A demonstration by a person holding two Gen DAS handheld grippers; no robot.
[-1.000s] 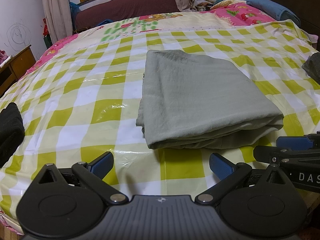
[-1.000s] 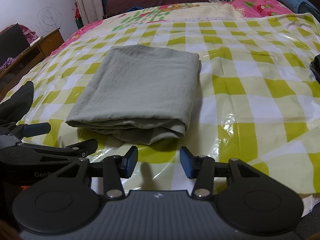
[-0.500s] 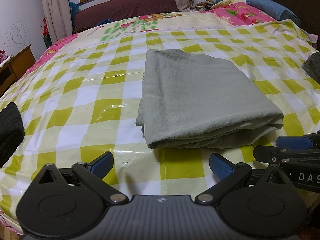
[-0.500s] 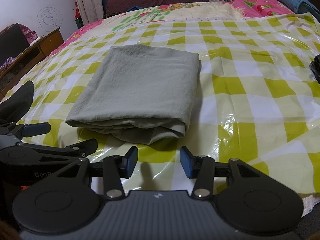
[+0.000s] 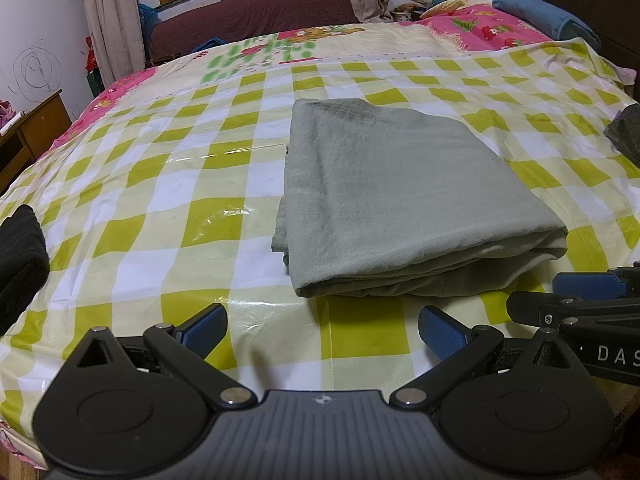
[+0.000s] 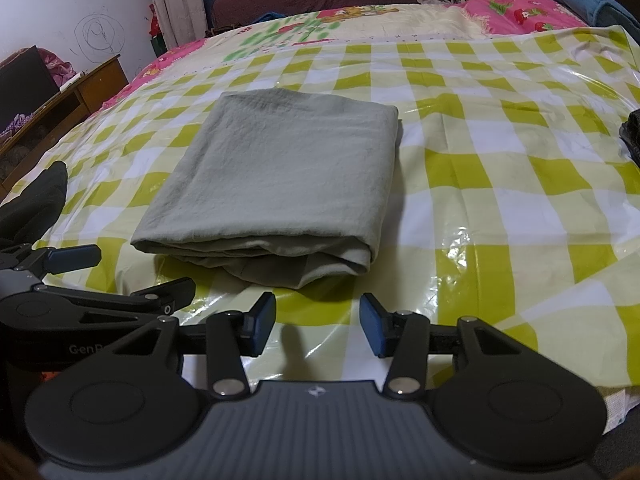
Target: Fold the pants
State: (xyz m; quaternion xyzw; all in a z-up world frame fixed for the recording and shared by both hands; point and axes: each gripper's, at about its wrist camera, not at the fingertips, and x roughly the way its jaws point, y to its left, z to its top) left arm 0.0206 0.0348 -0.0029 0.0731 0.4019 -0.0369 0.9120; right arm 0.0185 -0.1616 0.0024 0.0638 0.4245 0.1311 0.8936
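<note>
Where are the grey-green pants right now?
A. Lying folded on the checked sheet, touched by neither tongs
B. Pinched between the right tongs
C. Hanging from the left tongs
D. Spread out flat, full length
A: the pants lie as a folded stack on the checked sheet, while both tongs stand open and empty in front of them.

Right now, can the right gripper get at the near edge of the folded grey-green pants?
Probably yes: the right gripper is open and empty, and only bare checked plastic sheet lies before the folded grey-green pants.
</note>
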